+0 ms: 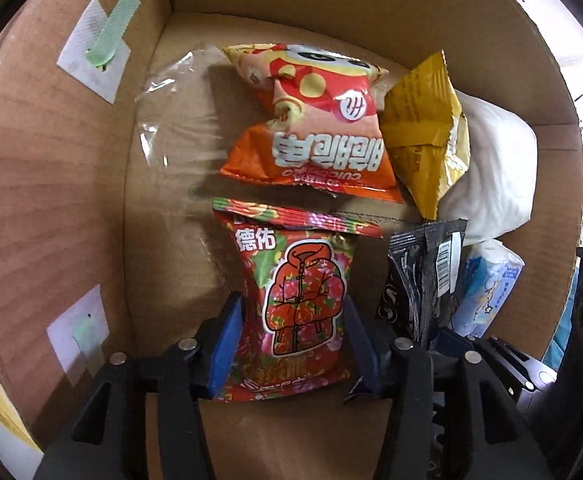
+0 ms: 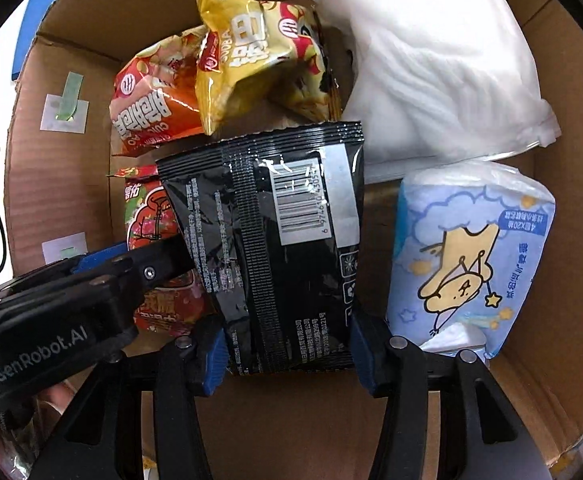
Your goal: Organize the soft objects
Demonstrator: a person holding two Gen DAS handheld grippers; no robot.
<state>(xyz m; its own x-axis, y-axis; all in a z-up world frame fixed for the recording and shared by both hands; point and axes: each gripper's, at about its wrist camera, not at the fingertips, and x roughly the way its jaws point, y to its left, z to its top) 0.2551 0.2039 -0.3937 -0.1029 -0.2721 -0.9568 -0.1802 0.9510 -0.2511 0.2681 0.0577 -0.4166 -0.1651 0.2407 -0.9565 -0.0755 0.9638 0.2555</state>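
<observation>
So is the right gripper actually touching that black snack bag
Touching. The right wrist view shows the right gripper with its blue pads pressed against both edges of the black snack bag.

In the right wrist view the black snack packet [image 2: 275,240] covers most of the red floral pouch [image 2: 147,216], and the left gripper [image 2: 159,258] crosses that pouch's lower half. The yellow snack bag [image 2: 251,60] hides part of the orange snack bag [image 2: 151,104]. In the left wrist view the white padded bag [image 1: 495,168] is half hidden, the blue tissue pack [image 1: 487,284] mostly so. Small print stays unreadable.
</observation>
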